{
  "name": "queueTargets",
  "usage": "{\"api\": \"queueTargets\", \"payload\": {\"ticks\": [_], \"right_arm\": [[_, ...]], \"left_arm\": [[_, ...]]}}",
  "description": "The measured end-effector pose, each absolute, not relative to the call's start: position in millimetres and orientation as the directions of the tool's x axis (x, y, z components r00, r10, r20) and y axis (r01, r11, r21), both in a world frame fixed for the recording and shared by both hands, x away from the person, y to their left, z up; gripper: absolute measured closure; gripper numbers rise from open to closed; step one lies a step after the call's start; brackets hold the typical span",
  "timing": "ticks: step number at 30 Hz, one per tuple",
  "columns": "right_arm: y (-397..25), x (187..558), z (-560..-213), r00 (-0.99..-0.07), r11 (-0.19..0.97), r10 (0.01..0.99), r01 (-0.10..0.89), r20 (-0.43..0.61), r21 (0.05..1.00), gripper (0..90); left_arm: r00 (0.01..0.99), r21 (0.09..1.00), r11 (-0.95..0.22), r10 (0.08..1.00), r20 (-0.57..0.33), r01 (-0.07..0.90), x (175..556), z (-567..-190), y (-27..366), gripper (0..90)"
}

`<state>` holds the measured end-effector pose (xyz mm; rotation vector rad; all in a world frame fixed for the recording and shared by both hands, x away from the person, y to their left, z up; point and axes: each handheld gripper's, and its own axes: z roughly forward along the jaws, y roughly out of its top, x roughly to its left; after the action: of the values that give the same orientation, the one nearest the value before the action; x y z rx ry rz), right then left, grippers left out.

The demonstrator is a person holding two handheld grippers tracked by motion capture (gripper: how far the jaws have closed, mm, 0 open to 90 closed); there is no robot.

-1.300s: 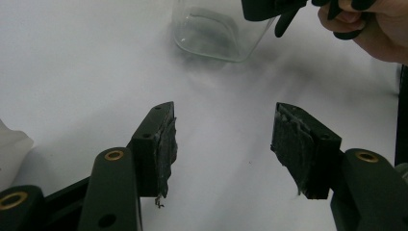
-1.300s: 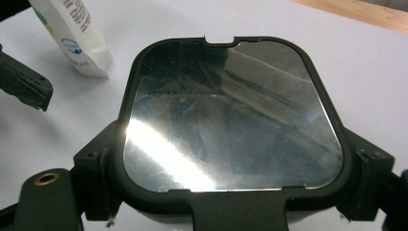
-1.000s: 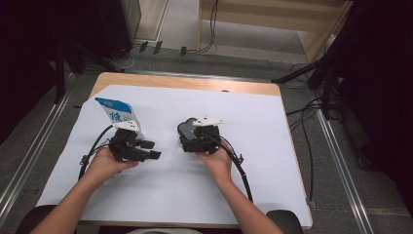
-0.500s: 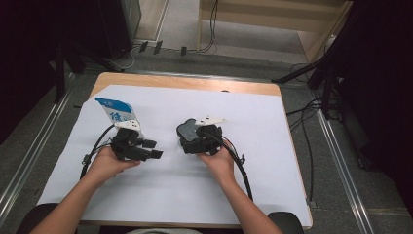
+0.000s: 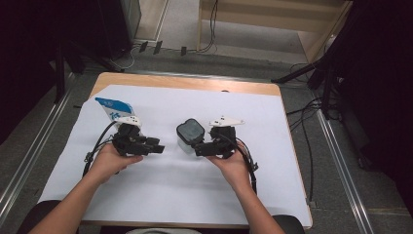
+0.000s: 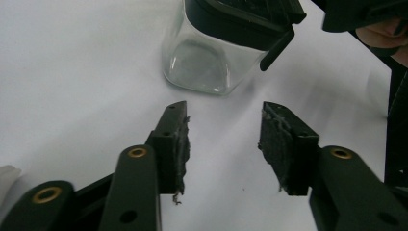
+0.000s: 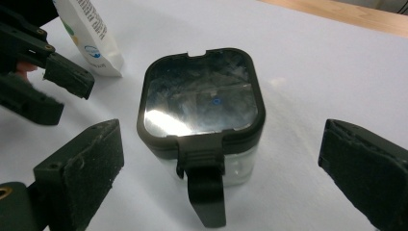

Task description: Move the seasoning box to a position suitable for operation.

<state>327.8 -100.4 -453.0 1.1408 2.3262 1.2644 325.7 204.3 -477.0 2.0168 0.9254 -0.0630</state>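
A clear square container (image 5: 189,134) with a dark lid and a front latch stands on the white sheet (image 5: 160,195) at mid-table. My right gripper (image 5: 196,146) is open, its jaws wide apart on either side of the container (image 7: 202,106) and not touching it (image 7: 221,173). My left gripper (image 5: 158,145) lies to the container's left, pointing at it. In the left gripper view, the left gripper (image 6: 223,139) is open and empty, with the glass body (image 6: 202,67) just ahead. A white and blue pouch (image 5: 114,109) stands behind the left hand.
The white sheet covers most of the wooden table (image 5: 185,83). Cables trail from both grippers toward the person. In the right gripper view, the pouch (image 7: 91,38) stands close to the container's far left, and the left gripper (image 7: 62,94) is beside it.
My right gripper has shifted slightly to the right, so more of the container's lid shows from above. The left gripper has barely moved.
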Motion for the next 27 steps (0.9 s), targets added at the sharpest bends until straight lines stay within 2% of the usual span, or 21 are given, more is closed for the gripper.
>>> {"api": "queueTargets", "payload": {"ticks": [2,3,4,5,6,9,10,12,13,14,16,17,19,20,21,22,27], "right_arm": [[-105.3,326.1,-451.9,-0.659,0.309,0.739,0.519,0.142,0.797,3.4],[-107.0,325.4,-451.9,-0.657,0.305,0.739,0.523,0.149,0.796,6.2],[-112.0,323.4,-452.7,-0.659,0.3,0.735,0.53,0.162,0.793,16.5],[-112.0,323.4,-452.7,-0.659,0.3,0.735,0.53,0.162,0.793,16.5],[-115.7,321.2,-453.7,-0.666,0.311,0.728,0.533,0.164,0.787,22.5],[-118.8,319.3,-454.7,-0.674,0.32,0.721,0.53,0.161,0.785,28.2],[-120.9,318.7,-455.2,-0.676,0.321,0.719,0.533,0.165,0.782,32.1],[-126.6,317.0,-457.6,-0.694,0.333,0.697,0.534,0.179,0.777,45.9],[-127.8,316.5,-458.2,-0.698,0.334,0.694,0.532,0.18,0.778,50.7],[-127.8,316.5,-458.2,-0.698,0.334,0.694,0.532,0.18,0.778,50.7],[-130.2,316.3,-458.9,-0.703,0.326,0.677,0.552,0.219,0.768,57.6],[-131.2,316.7,-459.5,-0.712,0.322,0.66,0.556,0.239,0.766,63.9],[-131.1,316.2,-459.6,-0.713,0.319,0.66,0.552,0.237,0.771,66.5],[-130.9,315.1,-459.4,-0.722,0.32,0.652,0.54,0.232,0.779,71.9],[-130.9,315.1,-459.4,-0.722,0.32,0.652,0.54,0.232,0.779,71.9],[-130.5,313.9,-459.6,-0.736,0.329,0.643,0.515,0.212,0.791,77.9],[-128.1,311.8,-462.0,-0.753,0.344,0.63,0.488,0.188,0.802,86.6]], "left_arm": [[0.726,0.706,-0.339,0.588,-0.358,0.622,327.9,-476.0,203.3,65.3],[0.726,0.706,-0.339,0.587,-0.358,0.622,330.2,-475.4,202.9,65.3],[0.732,0.711,-0.342,0.584,-0.351,0.614,332.0,-473.6,202.0,71.9],[0.732,0.711,-0.342,0.584,-0.351,0.614,332.0,-473.6,202.0,74.9],[0.737,0.723,-0.335,0.581,-0.345,0.603,332.1,-471.9,201.6,78.5],[0.735,0.723,-0.309,0.555,-0.39,0.618,334.1,-469.1,202.1,82.5],[0.738,0.718,-0.325,0.558,-0.38,0.615,335.4,-467.2,201.5,84.0],[0.764,0.726,-0.359,0.542,-0.349,0.587,337.6,-461.2,197.9,86.7],[0.771,0.729,-0.369,0.54,-0.337,0.577,338.5,-459.8,197.1,87.0],[0.771,0.729,-0.369,0.54,-0.337,0.577,338.5,-459.8,197.1,87.3],[0.787,0.733,-0.384,0.521,-0.331,0.562,343.0,-456.6,194.0,87.4],[0.792,0.737,-0.388,0.517,-0.325,0.554,344.8,-455.3,192.5,87.5],[0.802,0.747,-0.387,0.507,-0.316,0.54,348.3,-454.2,190.5,87.5],[0.802,0.747,-0.387,0.506,-0.317,0.54,352.3,-453.7,188.9,87.5],[0.802,0.747,-0.387,0.506,-0.317,0.54,352.3,-453.7,188.9,87.5],[0.803,0.75,-0.381,0.499,-0.326,0.541,354.5,-453.6,188.7,87.5],[0.798,0.753,-0.362,0.493,-0.346,0.55,361.0,-461.1,188.8,87.6]]}}
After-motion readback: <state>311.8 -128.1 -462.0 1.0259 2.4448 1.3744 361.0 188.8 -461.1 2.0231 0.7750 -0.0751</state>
